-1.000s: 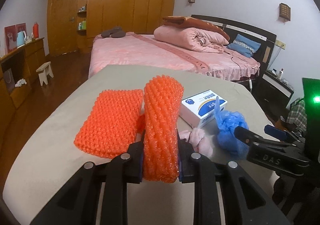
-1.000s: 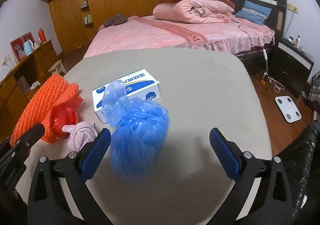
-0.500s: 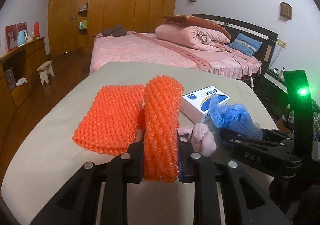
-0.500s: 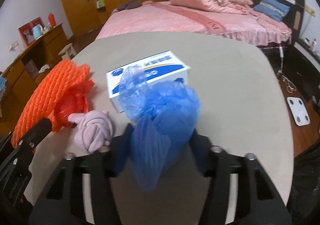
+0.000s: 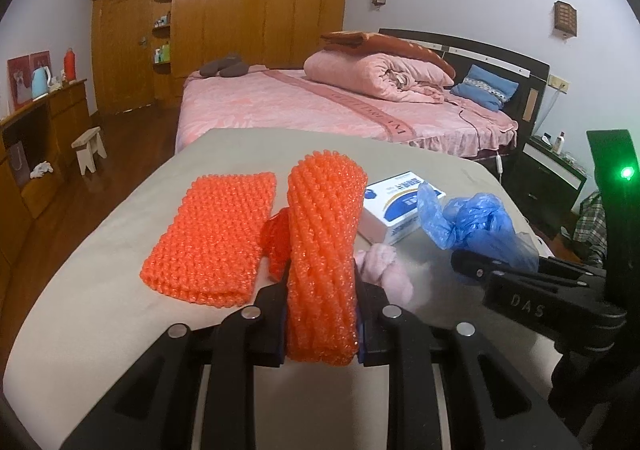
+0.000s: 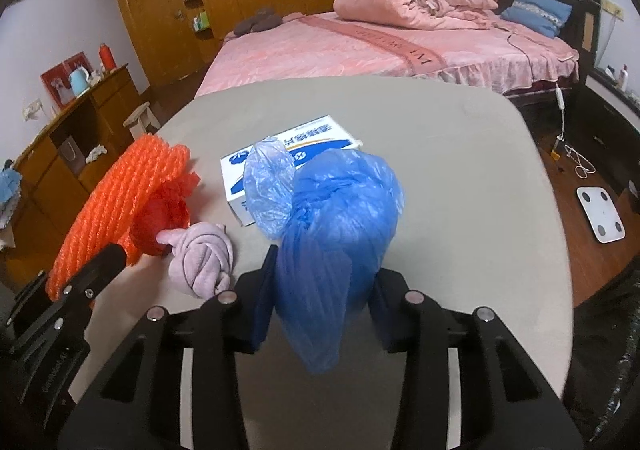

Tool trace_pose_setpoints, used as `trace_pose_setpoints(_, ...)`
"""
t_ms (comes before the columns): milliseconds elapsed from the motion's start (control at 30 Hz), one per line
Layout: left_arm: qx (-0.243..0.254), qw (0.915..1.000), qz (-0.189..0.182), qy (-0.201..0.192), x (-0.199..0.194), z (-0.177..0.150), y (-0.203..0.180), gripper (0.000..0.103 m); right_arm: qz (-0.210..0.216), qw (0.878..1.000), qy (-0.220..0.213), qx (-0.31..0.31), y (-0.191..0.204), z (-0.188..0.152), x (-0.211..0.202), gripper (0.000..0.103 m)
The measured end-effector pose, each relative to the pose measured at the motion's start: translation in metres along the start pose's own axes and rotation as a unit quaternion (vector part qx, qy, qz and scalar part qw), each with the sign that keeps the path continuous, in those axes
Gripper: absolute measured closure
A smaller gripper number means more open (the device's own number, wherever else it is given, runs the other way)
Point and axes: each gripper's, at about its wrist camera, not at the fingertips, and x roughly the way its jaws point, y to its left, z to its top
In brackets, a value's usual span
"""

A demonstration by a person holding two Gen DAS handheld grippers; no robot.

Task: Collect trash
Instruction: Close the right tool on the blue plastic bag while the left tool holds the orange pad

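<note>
**Both tools are holding trash**

The left tool (image 5: 321,324) is squeezing an orange foam net (image 5: 324,250). The right tool (image 6: 320,300) is squeezing a blue plastic bag (image 6: 336,234), just in front of the white and blue box (image 6: 316,138) on the desk (image 6: 460,178). The picking-up step looks done for these two. Next, both pieces probably need carrying to a bin, but no bin is showing clearly. Left of the box, another orange net (image 5: 216,238), a red net ball (image 6: 160,218) and a pink knotted cloth (image 6: 204,258) are waiting. The box's writing is too small to read. The right tool, seen from the left camera, is showing the letters "DAS".
</note>
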Motion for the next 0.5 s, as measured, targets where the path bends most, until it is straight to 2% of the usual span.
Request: trace_pose_setpoints(500, 0.022, 0.9989, -0.027, -0.031, -0.033, 0.013, -0.036, 0.079, -0.017, 0.998, -0.048, 0.022, -0.03, -0.002, -0.064, 0.064)
